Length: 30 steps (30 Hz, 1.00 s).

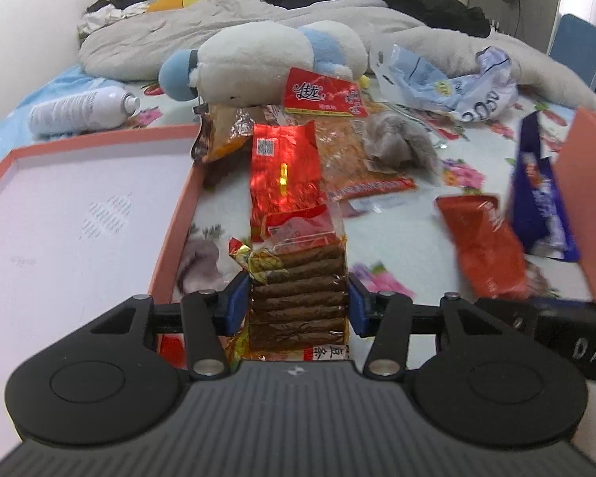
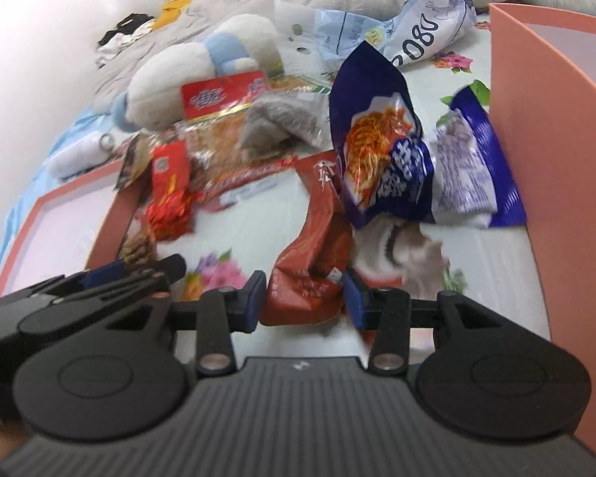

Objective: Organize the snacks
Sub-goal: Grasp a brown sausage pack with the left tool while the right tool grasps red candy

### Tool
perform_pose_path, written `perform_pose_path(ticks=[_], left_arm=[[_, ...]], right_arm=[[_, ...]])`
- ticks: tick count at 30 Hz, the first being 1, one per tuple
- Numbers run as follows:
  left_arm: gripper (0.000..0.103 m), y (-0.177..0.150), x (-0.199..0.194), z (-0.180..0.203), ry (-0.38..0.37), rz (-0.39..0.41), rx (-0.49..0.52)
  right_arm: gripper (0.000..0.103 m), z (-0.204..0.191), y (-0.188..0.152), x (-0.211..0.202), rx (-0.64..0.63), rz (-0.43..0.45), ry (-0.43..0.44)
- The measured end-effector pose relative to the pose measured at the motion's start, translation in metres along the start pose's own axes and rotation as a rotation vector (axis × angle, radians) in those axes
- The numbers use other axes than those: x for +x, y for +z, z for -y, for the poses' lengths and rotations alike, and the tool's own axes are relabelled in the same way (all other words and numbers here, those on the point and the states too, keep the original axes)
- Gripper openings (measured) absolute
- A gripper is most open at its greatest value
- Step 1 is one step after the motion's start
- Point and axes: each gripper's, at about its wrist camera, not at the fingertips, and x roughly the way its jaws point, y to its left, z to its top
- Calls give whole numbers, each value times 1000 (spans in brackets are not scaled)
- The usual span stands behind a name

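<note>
My left gripper (image 1: 298,302) is shut on a clear pack of brown biscuit sticks (image 1: 298,290), held beside the right edge of a shallow pink tray (image 1: 175,222) with a white floor. My right gripper (image 2: 304,298) is shut on a dark red snack bag (image 2: 314,250), lifted above the bed. That bag (image 1: 480,238) also shows in the left wrist view. Behind it stand two blue noodle packs (image 2: 381,151) against a pink box wall (image 2: 544,159). A shiny red foil pack (image 1: 284,171) and a red labelled pack (image 1: 324,93) lie further back.
A white and blue plush toy (image 1: 258,63) and a white spray can (image 1: 83,109) lie at the back. A crumpled blue-white plastic bag (image 1: 457,83) and a grey fluffy item (image 1: 397,143) lie on the flowered sheet. Grey bedding fills the far end.
</note>
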Motion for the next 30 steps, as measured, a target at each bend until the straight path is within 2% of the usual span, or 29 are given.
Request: perform_pose_path(ticks=[8, 13, 17, 21, 23, 28, 30], left_arm=[[55, -26, -77, 2, -41, 12, -84], [55, -49, -122, -1, -76, -8, -146], [55, -68, -156, 1, -78, -1, -151], [55, -81, -179, 3, -91, -12, -160], [55, -85, -187, 6, -99, -14, -166], [55, -85, -203, 13, -117, -5, -176], [55, -83, -208, 15, -127, 3, -177]], right_arm=[[43, -6, -30, -55, -51, -7, 36], [41, -7, -53, -84, -55, -20, 44], [39, -6, -73, -104, -66, -26, 33], [35, -6, -89, -120, -80, -35, 23], [27, -7, -94, -128, -99, -29, 9], [24, 1, -100, -138, -92, -23, 13], [23, 10, -101, -141, -53, -32, 33]])
